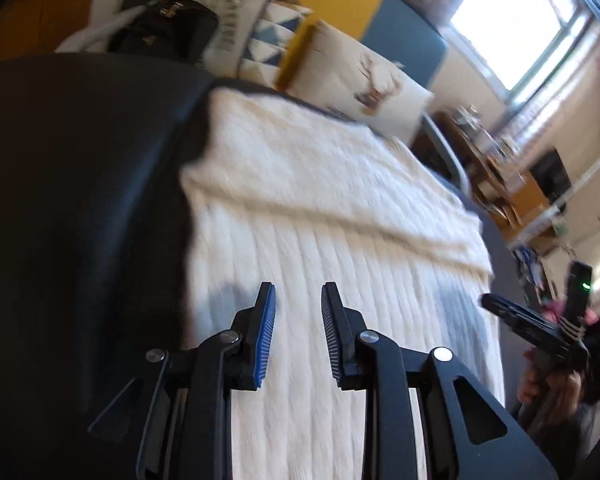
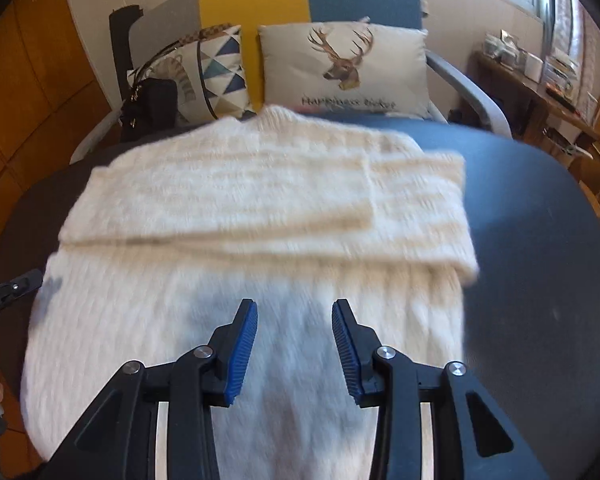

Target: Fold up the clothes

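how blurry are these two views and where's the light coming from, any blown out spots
Left wrist view: the white knit sweater and cushions are smeared by motion blur, the left gripper stays sharp, and the window at upper right is blown out white. Right wrist view: sweater blurred, the deer cushion fairly crisp, the right gripper casts a grey shadow on the knit; fisheye bends both edges.

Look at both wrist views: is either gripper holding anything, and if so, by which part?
Nothing is held. The left gripper and the right gripper both stand open above the white knit sweater, with no fabric between their pads.
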